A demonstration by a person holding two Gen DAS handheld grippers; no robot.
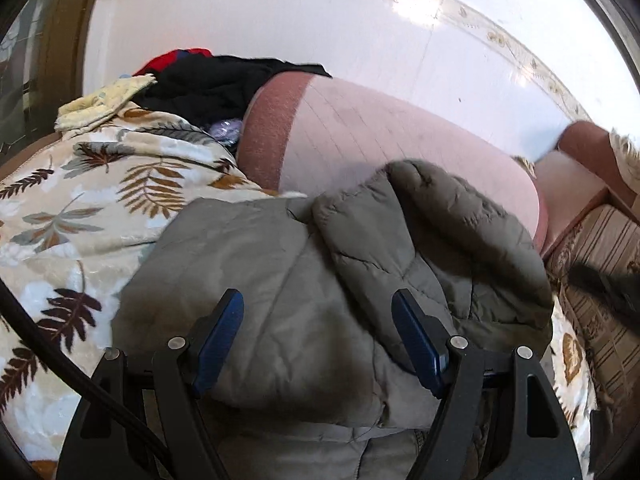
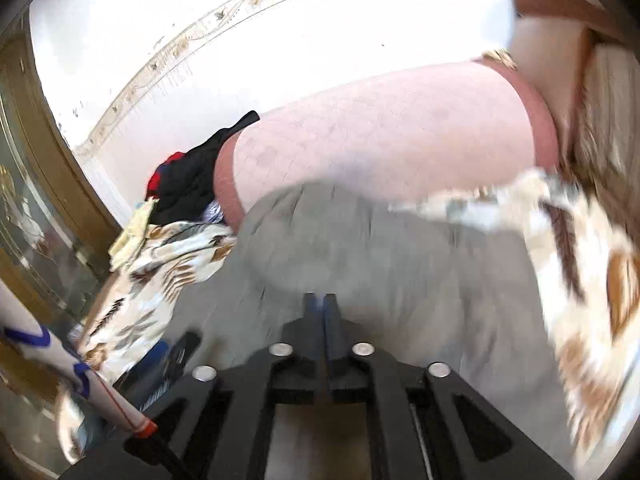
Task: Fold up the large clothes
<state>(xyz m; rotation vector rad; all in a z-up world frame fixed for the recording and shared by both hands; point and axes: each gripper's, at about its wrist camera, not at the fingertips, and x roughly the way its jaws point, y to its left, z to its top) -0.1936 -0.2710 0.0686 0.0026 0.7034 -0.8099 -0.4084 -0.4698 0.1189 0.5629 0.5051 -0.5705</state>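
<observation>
Hovering my left claw spread wide over the grey padded jacket, nothing pinched, my right claw pressed together above that jacket, jacket lying on the leaf-print blanket, pink sofa back behind the jacket

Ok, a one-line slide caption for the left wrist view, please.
Open left claw poised over a bunched grey-green padded jacket lying on a leaf-print blanket, pink sofa back behind.
</observation>
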